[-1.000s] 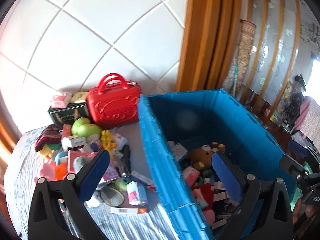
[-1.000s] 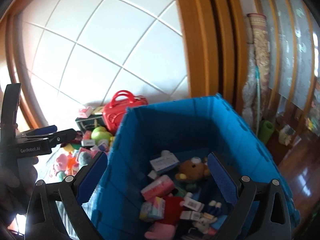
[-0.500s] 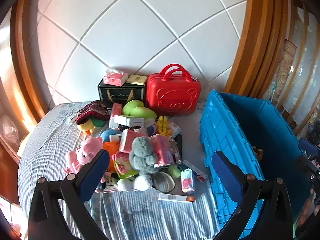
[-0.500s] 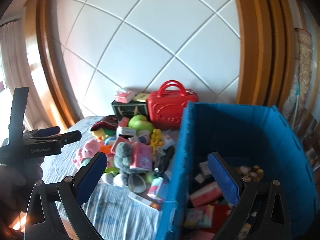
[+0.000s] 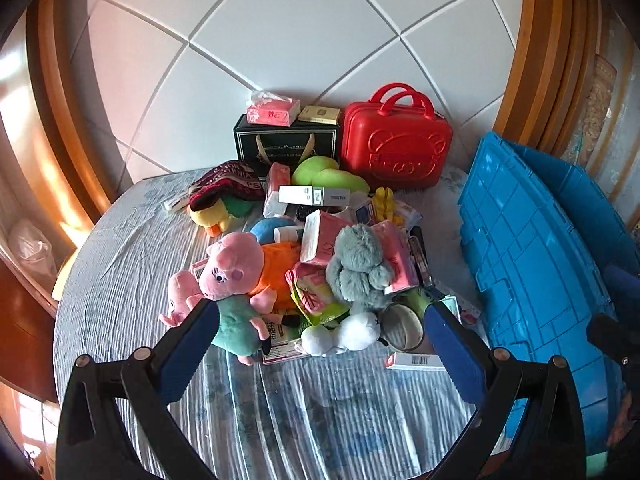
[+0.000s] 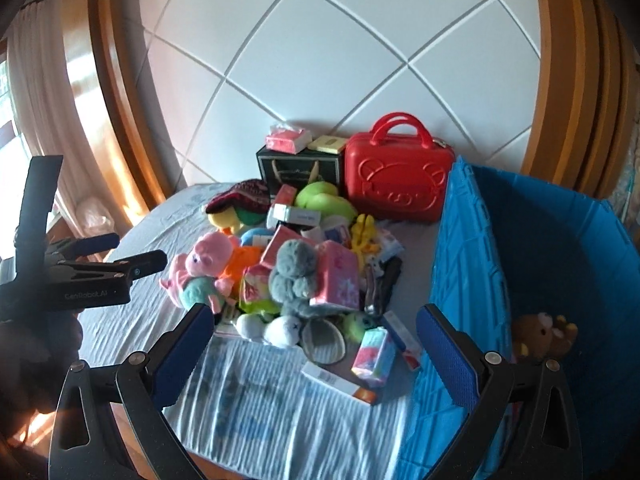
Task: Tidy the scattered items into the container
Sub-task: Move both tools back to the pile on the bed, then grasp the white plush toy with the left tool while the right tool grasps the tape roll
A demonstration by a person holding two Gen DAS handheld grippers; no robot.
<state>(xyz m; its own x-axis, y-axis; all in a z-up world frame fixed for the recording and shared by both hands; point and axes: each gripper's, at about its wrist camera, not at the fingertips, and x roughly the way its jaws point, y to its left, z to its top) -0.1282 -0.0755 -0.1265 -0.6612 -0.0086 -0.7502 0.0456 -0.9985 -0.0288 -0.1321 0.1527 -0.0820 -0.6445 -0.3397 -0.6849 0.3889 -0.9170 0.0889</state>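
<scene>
- Both hand-held grippers, the left gripper (image 5: 318, 340) and the right gripper (image 6: 314, 344), hang above the heap with jaws spread wide and nothing between the blue pads; neither touches an item.
- The scattered items lie piled mid-table on a pale striped tablecloth (image 5: 304, 412): a pink pig plush in an orange top and teal skirt (image 5: 236, 276), a grey fluffy rabbit plush (image 5: 358, 268), pink tissue packs (image 5: 324, 236) and small cartons, with a red hard-shell handbag with a bear emboss (image 5: 396, 150) and a black gift box (image 5: 286, 148) at the back against the wall.
- The container, a large blue ribbed plastic crate (image 6: 468, 272), stands just right of the heap; the right wrist view shows a brown bear plush (image 6: 538, 334) already inside.
- The step in hand appears to be choosing and approaching the next pick.
- Done well, each gripper would likely take a near-edge item first: the pig plush sits nearest the left gripper, the white flat carton with an orange end (image 6: 340, 382) and the colourful small pack (image 6: 374, 356) nearest the right.
- Soft toys should be pinched across the body, not a limb, to avoid dragging neighbours along.
- Flat cartons may need a low, angled approach to get a pad under an edge.
</scene>
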